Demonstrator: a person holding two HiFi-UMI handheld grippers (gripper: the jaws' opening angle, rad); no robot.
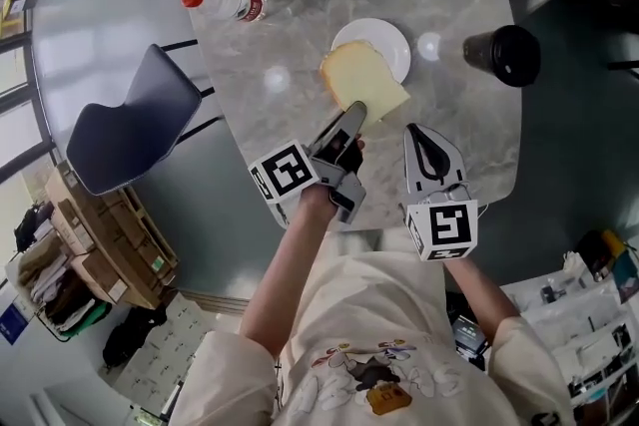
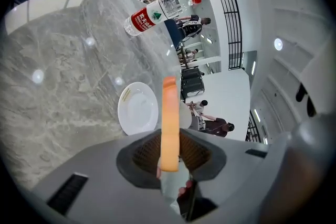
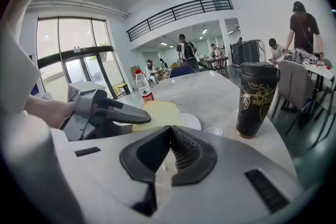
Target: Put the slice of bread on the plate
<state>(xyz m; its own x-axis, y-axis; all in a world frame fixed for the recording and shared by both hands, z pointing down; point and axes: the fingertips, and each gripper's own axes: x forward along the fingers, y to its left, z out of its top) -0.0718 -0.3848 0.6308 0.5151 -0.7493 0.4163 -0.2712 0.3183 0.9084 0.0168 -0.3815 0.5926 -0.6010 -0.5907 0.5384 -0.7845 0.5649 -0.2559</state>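
A pale slice of bread (image 1: 364,80) with a tan crust hangs over the near left edge of the small white plate (image 1: 391,40) on the marble table. My left gripper (image 1: 352,113) is shut on the slice's near edge. In the left gripper view the bread (image 2: 169,123) stands edge-on between the jaws, with the plate (image 2: 137,107) beyond it to the left. My right gripper (image 1: 427,147) hovers by the table's front edge, to the right of the left one, shut and empty. Its view shows the bread (image 3: 157,113), the plate (image 3: 191,122) and the left gripper (image 3: 113,113).
A clear water bottle (image 1: 225,3) with a red cap lies at the table's far left. A dark tumbler (image 1: 504,53) stands at the right, beside the plate. A dark blue chair (image 1: 130,120) sits left of the table. People are around tables far behind.
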